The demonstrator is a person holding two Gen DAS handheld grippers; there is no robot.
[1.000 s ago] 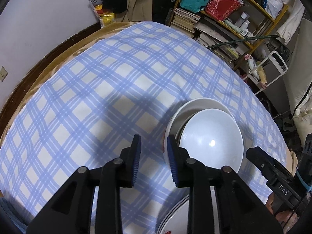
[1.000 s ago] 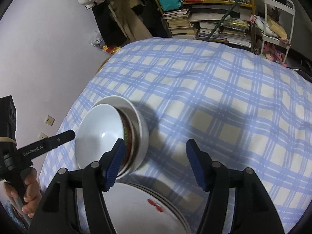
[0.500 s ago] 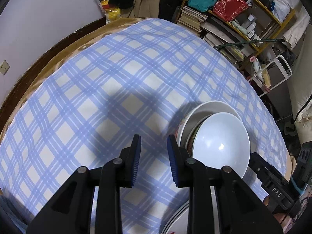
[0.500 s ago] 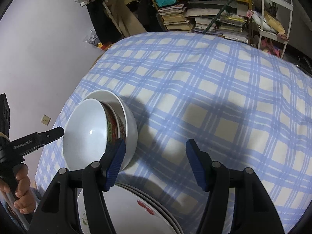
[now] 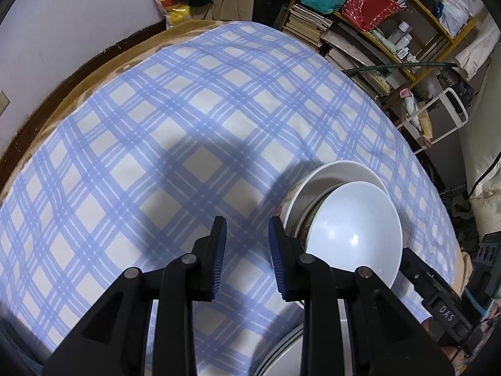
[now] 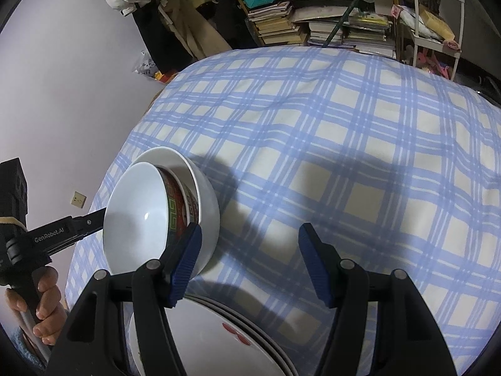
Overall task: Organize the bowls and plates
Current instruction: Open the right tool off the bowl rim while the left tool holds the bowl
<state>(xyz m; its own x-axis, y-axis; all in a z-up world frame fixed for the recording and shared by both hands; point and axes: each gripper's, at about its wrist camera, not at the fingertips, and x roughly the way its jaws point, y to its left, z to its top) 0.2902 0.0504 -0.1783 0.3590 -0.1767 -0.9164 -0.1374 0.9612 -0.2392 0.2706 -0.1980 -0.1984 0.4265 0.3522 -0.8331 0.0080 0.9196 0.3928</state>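
Note:
A nest of bowls sits tilted on the blue plaid tablecloth (image 5: pixel 194 131): a large white bowl (image 5: pixel 338 172) holds a red-and-green patterned bowl (image 6: pixel 177 202) with a white inside (image 5: pixel 353 228). A stack of white plates (image 6: pixel 219 338) with a red mark lies in front of it. My left gripper (image 5: pixel 245 241) is open and empty, just left of the bowls. My right gripper (image 6: pixel 250 244) is open and empty, its left finger (image 6: pixel 188 253) close by the big bowl's side.
Shelves with books and bags (image 5: pixel 360 22) stand beyond the table's far edge. A white wire rack (image 6: pixel 435 15) stands at the right. A hand (image 6: pixel 37 307) holding the left gripper's handle shows at the lower left of the right wrist view.
Both grippers have drawn back and up from the bowls, which sit smaller and lower in view. Both stay open and empty. The bowls have not visibly moved on the cloth.

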